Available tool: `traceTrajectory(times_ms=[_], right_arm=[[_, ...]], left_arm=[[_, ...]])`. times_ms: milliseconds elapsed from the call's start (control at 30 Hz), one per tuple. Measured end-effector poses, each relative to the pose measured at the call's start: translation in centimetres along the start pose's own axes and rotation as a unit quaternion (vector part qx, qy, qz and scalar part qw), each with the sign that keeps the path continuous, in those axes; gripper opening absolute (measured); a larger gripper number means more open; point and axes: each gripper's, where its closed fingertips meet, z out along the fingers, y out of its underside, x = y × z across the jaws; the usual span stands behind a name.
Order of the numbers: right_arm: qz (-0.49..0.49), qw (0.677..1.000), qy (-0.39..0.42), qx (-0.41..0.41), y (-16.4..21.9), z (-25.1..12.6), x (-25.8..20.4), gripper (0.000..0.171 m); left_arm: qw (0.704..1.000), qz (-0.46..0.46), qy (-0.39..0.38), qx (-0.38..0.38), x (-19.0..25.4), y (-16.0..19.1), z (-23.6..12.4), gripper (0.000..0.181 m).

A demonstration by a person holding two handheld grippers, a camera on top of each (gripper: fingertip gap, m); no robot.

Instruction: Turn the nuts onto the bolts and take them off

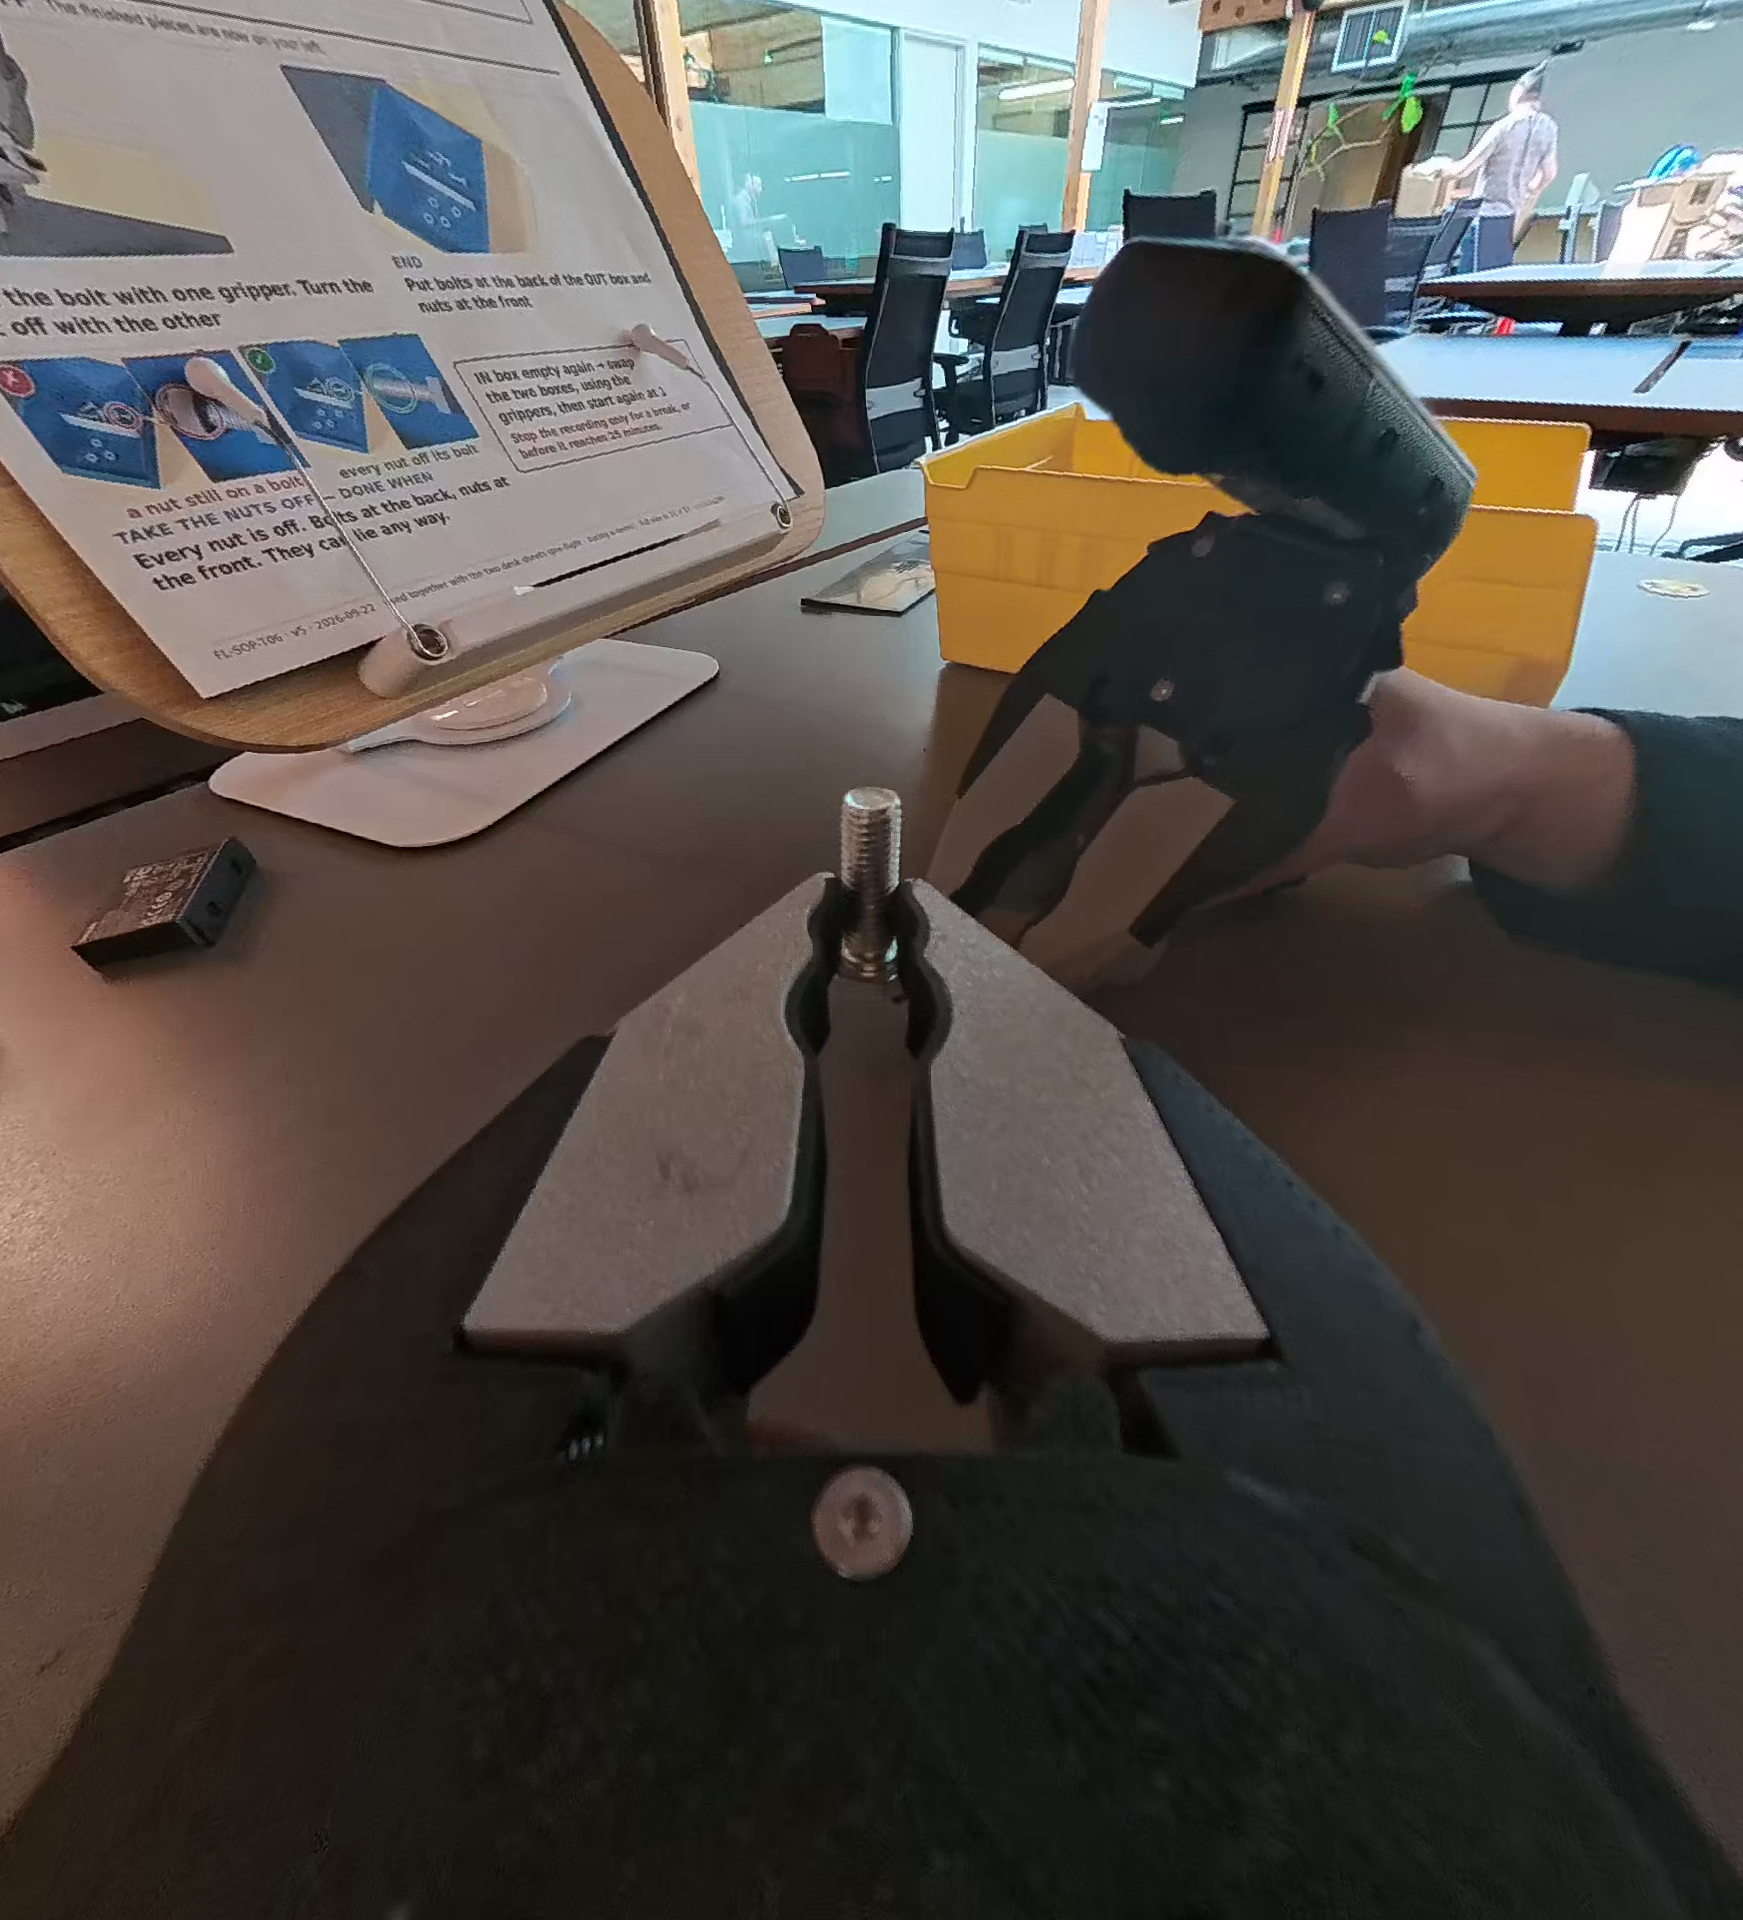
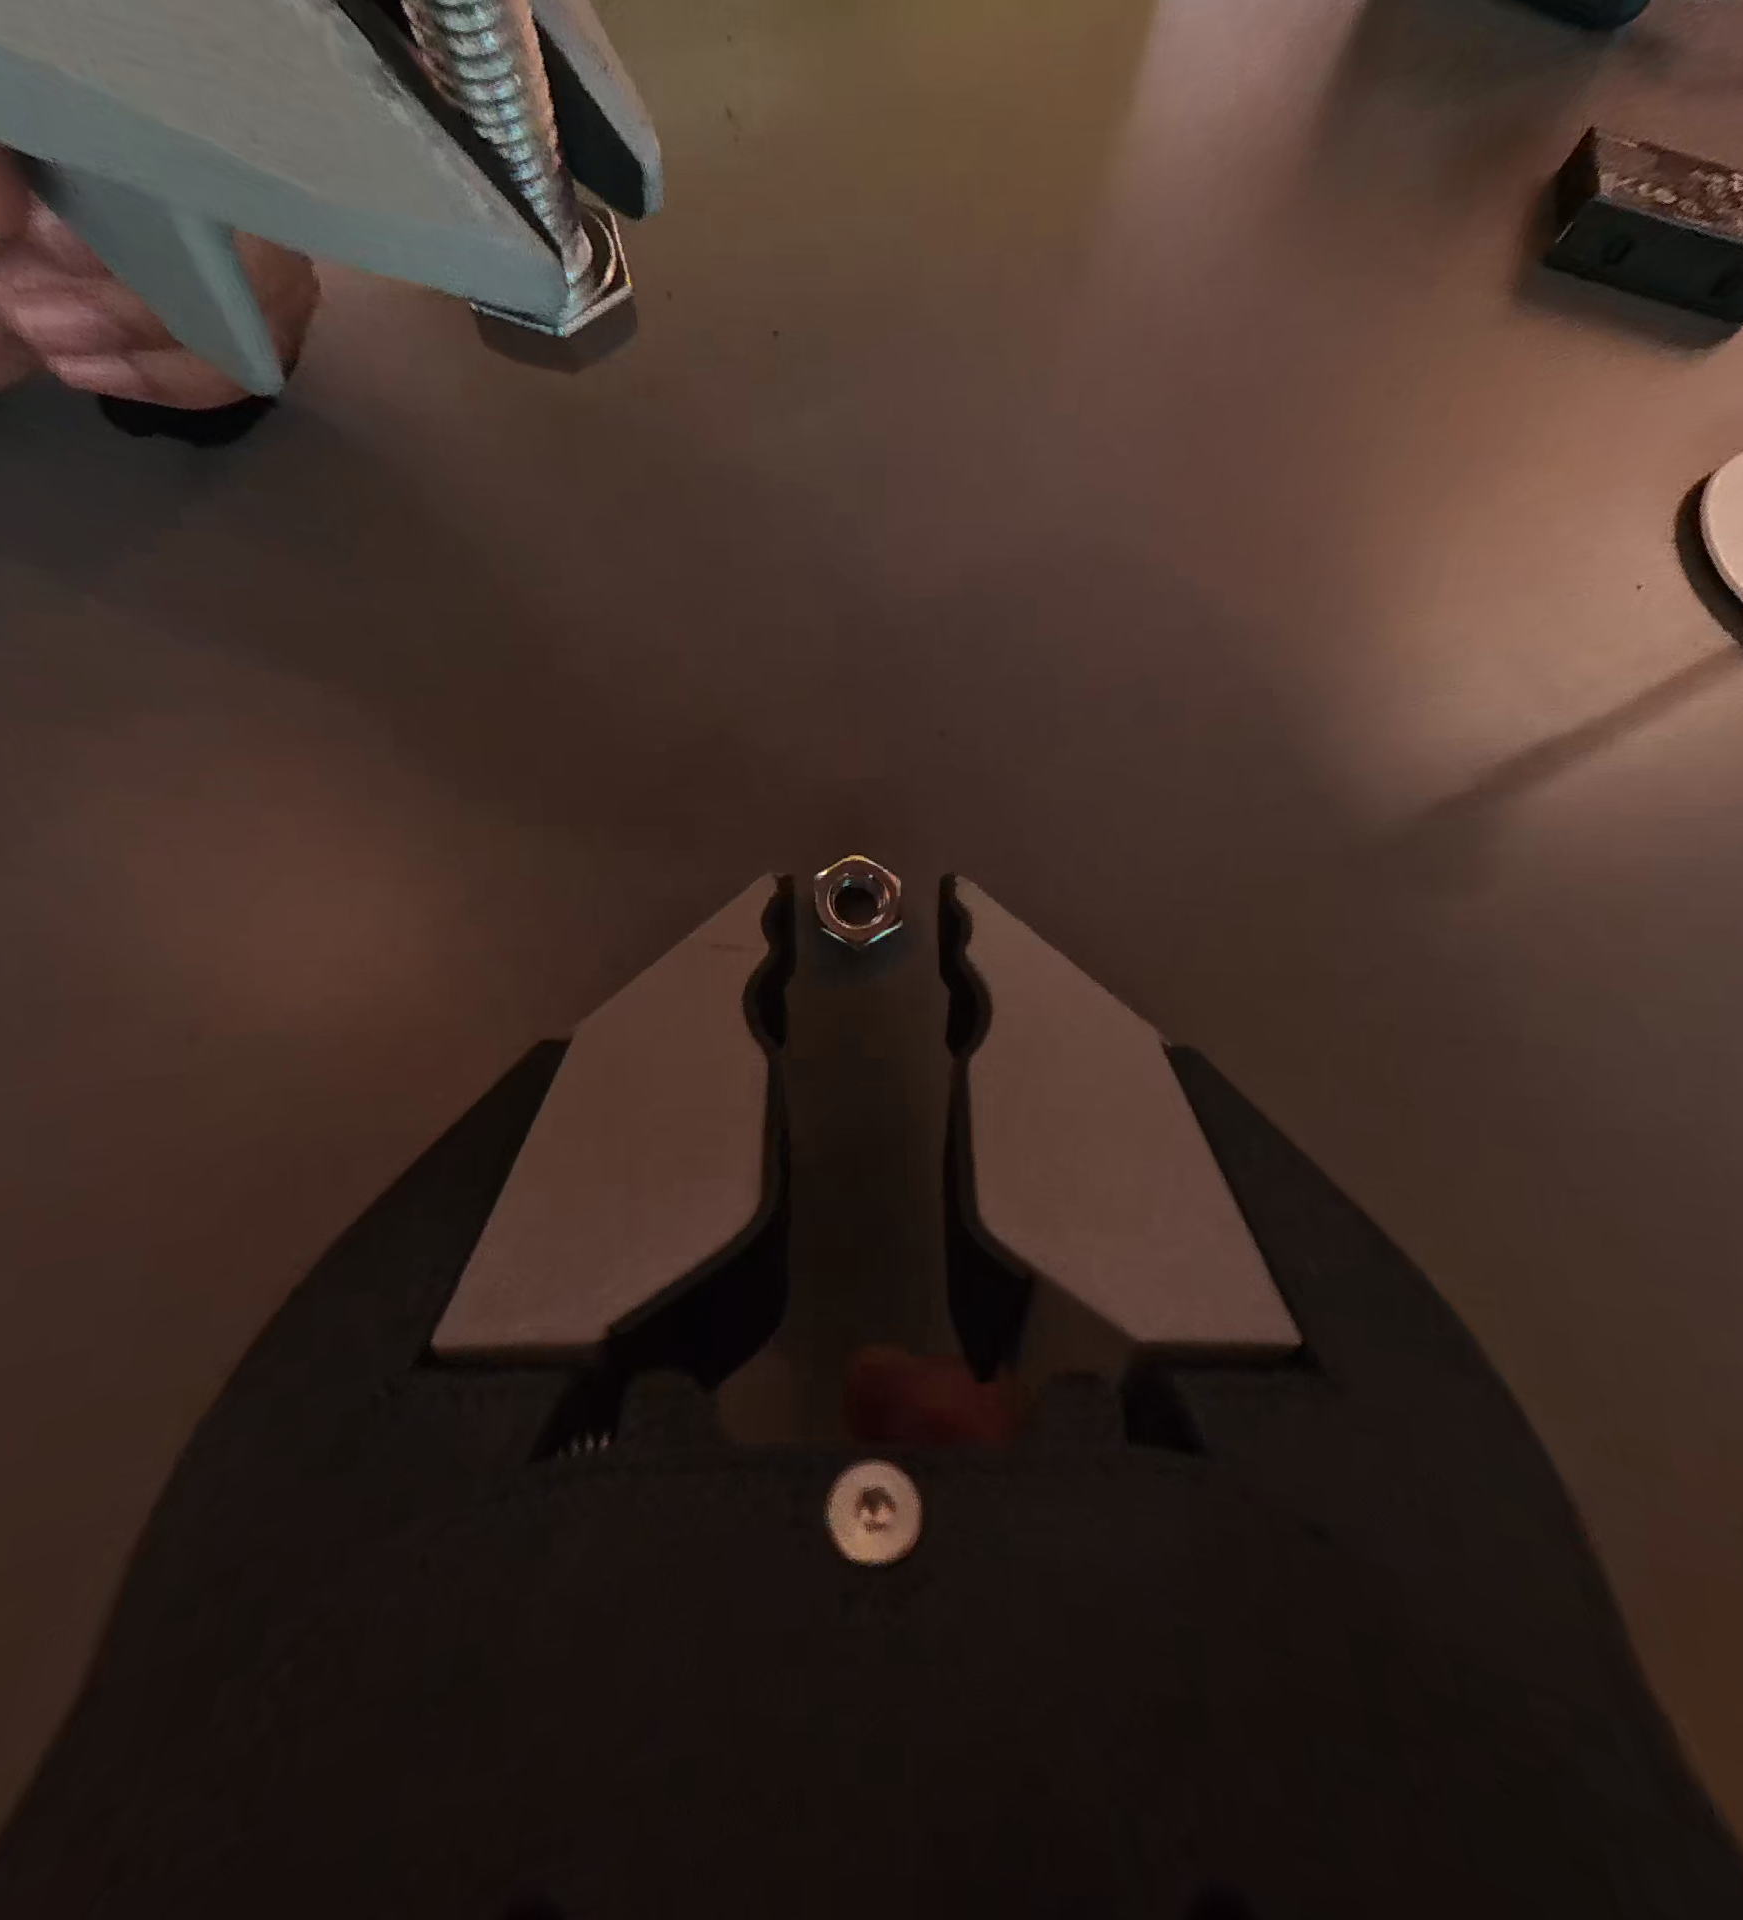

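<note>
One nut (image 2: 856,904) lies flat on the dark surface (image 2: 950,623), bore facing up, directly between the tips of the right gripper (image 2: 859,914). Right fingers (image 2: 638,1143) sit narrowly apart, one either side of the nut, gap visible both sides, not yet touching it. Approach is from above, pointing down at the surface.

Left gripper (image 1: 869,940) is clamped on the bolt (image 1: 869,862) near its head end; threaded shank stands upright and clear of the tips, long axis vertical. Seen from the right wrist view, the bolt head rests at or just above the surface; cannot tell which.

Judgement: right side is nearer the nut. Next move needs the fingers to pinch across the flats, lift, then align bore w/ shank axis. Risk: nut skids or tilts on the smooth surface.
</note>
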Motion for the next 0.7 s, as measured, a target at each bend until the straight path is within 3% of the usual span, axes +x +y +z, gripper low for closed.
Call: traceTrajectory(times_ms=[100,367,567,700], right_arm=[[0.002,1.000,-0.002,-0.005,0.1,0.1,0.0,0.015],[0.002,1.000,0.010,0.007,0.1,-0.6,0.2,0.014],[0.031,0.998,0.056,0.026,0.2,-3.2,1.5,0.014],[0.050,0.997,0.044,0.049,0.3,-4.7,1.0,0.014]], left_arm=[[1.000,0.000,-0.001,0.000,0.0,0.0,0.0,0.007],[0.999,-0.012,0.034,-0.012,0.9,0.3,0.3,0.007],[0.997,-0.014,0.067,-0.032,2.1,0.8,0.6,0.007],[0.996,-0.026,0.084,-0.023,3.1,0.5,0.8,0.007]])
